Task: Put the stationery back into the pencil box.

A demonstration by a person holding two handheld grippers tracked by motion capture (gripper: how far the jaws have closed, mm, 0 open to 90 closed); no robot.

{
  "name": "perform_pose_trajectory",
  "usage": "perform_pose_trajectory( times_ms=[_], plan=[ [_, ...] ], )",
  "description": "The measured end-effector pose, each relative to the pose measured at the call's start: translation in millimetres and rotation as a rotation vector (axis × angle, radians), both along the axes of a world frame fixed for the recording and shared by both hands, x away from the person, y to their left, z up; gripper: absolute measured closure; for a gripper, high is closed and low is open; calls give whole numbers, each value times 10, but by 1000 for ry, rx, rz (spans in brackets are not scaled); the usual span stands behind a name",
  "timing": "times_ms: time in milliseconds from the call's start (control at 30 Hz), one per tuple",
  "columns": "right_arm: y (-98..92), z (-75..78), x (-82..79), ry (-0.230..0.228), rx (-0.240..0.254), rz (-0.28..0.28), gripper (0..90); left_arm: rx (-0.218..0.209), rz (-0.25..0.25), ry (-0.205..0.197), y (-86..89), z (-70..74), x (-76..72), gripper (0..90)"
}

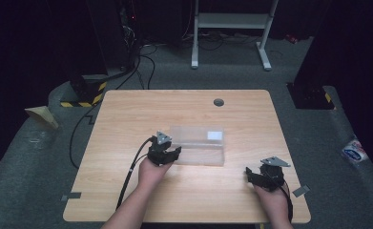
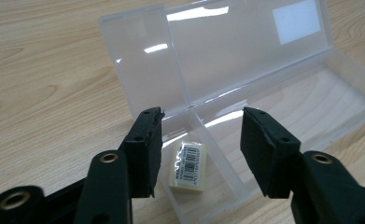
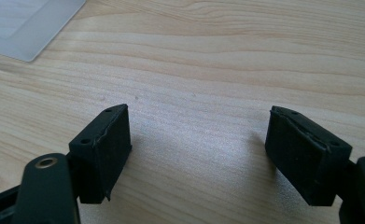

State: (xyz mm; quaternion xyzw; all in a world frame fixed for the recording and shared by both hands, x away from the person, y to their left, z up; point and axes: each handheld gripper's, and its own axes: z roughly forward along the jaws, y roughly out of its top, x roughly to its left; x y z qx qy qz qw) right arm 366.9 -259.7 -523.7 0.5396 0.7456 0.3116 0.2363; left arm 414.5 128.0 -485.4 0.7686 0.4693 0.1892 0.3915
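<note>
Right gripper (image 1: 255, 175) rests at the near right of the table (image 1: 127, 124), jaws spread, nothing between them. Left gripper (image 2: 201, 140) hovers over the clear plastic box (image 2: 283, 88), jaws apart, not gripping. The eraser (image 2: 188, 166) lies in the box's small end compartment, below the jaws. Lid (image 2: 208, 42) is open beyond.

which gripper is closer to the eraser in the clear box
Left. The left gripper hangs right over the eraser in the box's small compartment, jaws open. The right gripper sits off to the side over bare table.
</note>
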Motion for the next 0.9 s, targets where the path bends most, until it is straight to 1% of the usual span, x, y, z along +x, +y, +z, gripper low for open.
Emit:
perform_pose_trajectory(
  times_ms=[33, 67, 100, 133, 167, 200, 300, 333, 367, 400, 433, 467, 500, 533, 567, 700, 767, 800, 833, 900],
  plan=[
    [0, 0, 0, 0, 0, 0, 220, 0, 0, 0, 0, 0, 0, 483],
    [0, 0, 0, 0, 0, 0, 220, -6, -12, -8, 19, 12, -8, 473],
    [-1, 0, 1, -1, -1, 2, 220, -6, -12, -8, 19, 12, -8, 444],
    [-1, 0, 1, -1, -1, 2, 220, -12, -15, -9, 25, 17, -11, 444],
    [0, 0, 0, 0, 0, 0, 220, -17, -20, -11, 41, 28, -10, 416],
    [0, 0, 0, 0, 0, 0, 220, -27, -21, -12, 58, 40, -11, 360],
    [0, 0, 0, 0, 0, 0, 220, -32, -23, -10, 72, 47, -8, 267],
    [-1, 0, 1, -1, -1, 1, 219, -28, -26, -10, 78, 46, -6, 267],
    [0, 0, 0, 0, 0, 0, 219, -15, -23, -11, 78, 42, -3, 168],
    [-1, 0, 1, -1, -1, 1, 219, 10, -25, 7, 83, 33, 5, 139],
    [-1, 0, 1, -1, -1, 1, 219, 10, -25, 7, 83, 33, 5, 124],
    [-1, 0, 1, -1, -1, 2, 220, 20, -29, 11, 90, 23, 9, 91],
    [-1, 0, 1, -1, -1, 2, 220, 28, -26, 17, 92, 15, 11, 91],
    [-1, 0, 1, -1, -1, 1, 219, 38, -25, 26, 104, 5, 13, 26],
    [-1, 0, 1, -1, -1, 1, 219, 38, -25, 26, 104, 5, 13, 4],
    [-1, 0, 1, -1, -1, 1, 220, 35, -24, 15, 172, 9, -6, 0],
    [0, 0, 0, 0, 0, 0, 219, 29, -18, 8, 222, 16, -21, 0],
    [-1, 0, 1, -1, -1, 2, 219, 28, -17, 5, 276, 20, -34, 0],
    [-1, 0, 1, -1, -1, 2, 219, 28, -17, 5, 276, 20, -34, 0],
    [0, 0, 0, 0, 0, 0, 220, 28, -10, 2, 339, 22, -48, 0]
  ],
)
